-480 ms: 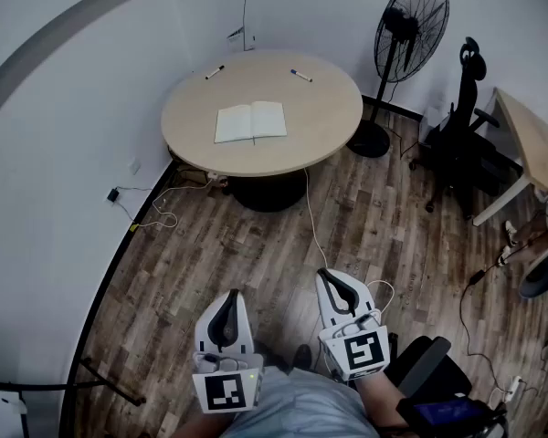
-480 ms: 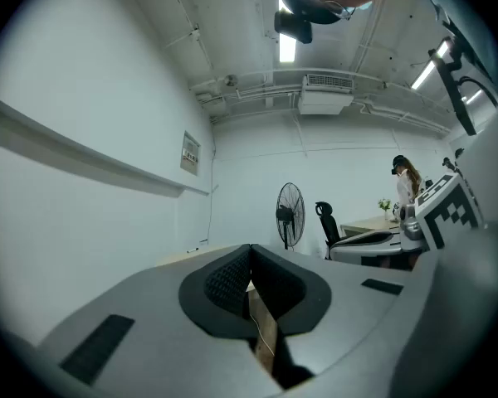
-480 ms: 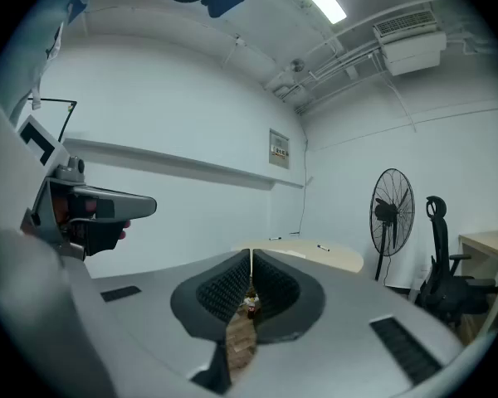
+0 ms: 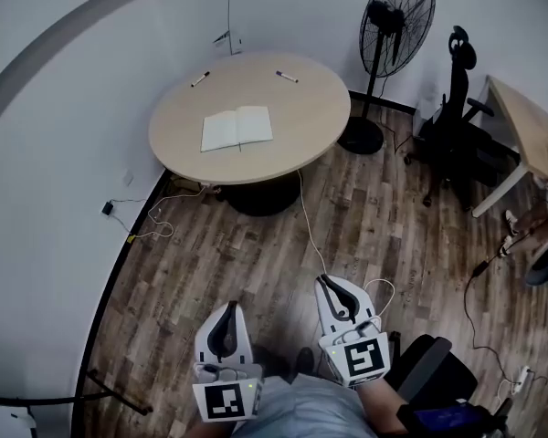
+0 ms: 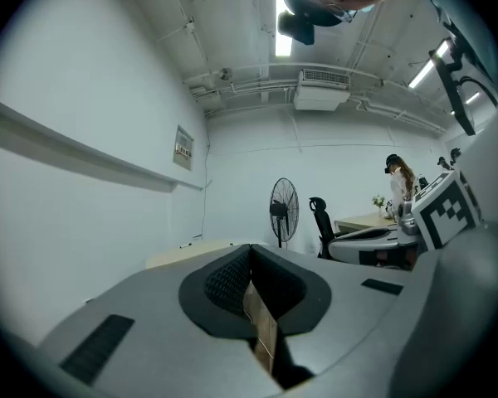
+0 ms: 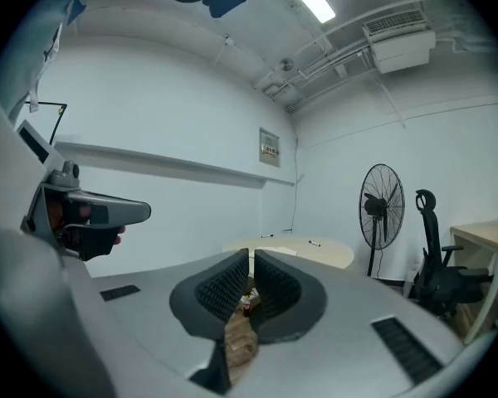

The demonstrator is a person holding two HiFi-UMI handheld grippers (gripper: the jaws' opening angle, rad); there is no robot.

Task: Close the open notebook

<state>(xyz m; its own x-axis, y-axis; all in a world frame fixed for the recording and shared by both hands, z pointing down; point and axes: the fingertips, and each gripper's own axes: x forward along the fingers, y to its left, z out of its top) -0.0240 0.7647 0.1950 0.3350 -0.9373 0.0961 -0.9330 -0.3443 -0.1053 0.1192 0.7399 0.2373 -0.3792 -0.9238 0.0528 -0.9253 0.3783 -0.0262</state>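
Notebook (image 4: 237, 128) lies open, pages up, on the round bench (image 4: 301, 108), well apart from us. We hold the left claw (image 4: 229, 308) and right claw (image 4: 329, 283) low over the wooden floor (image 4: 256, 254), side by side, each with jaws together on nothing.

Lighting's flat and cool, all from ceiling strip lights (image 5: 283, 40) that blow out to pure white glare in both gripper views. Head view is dim-ish and muted, with just a soft shadow under the round table (image 4: 303, 115), and the notebook (image 4: 237, 128) pages read pale, not clipped. Heavy fisheye: walls bow at the edges, and the gripper views have black vignetted corners. Up close the left gripper (image 5: 251, 255) and right gripper (image 6: 251, 259) look soft; the far room's sharper.
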